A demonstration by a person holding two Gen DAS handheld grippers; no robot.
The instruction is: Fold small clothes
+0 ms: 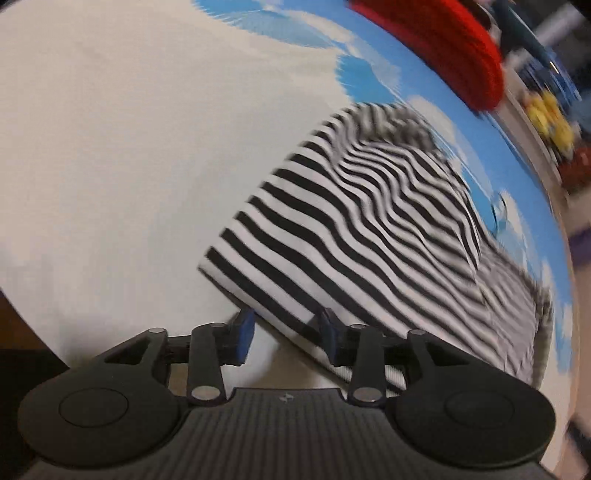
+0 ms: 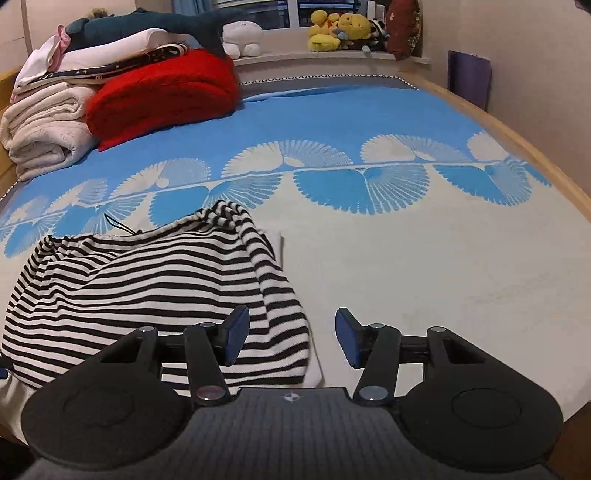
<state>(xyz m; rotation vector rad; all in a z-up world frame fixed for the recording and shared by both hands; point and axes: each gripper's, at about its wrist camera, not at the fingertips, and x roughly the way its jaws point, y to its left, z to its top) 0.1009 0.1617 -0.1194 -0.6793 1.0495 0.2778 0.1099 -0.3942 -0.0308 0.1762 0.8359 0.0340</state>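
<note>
A black-and-white striped garment (image 2: pixel 147 280) lies rumpled on the bed cover, at the left in the right wrist view and at the centre right in the left wrist view (image 1: pixel 369 229). My left gripper (image 1: pixel 288 336) is open, its fingers straddling the garment's near hem edge. My right gripper (image 2: pixel 291 339) is open at the garment's right edge: its left finger (image 2: pixel 236 332) is over the striped cloth, its right finger (image 2: pixel 349 339) over bare cover. The left wrist view is blurred.
The blue-and-white patterned bed cover (image 2: pixel 406 240) stretches ahead. A red folded blanket (image 2: pixel 166 92) and stacked white bedding (image 2: pixel 44 122) sit at the back left. Plush toys (image 2: pixel 340 29) line the sill. A wooden bed rim (image 2: pixel 535 147) runs along the right.
</note>
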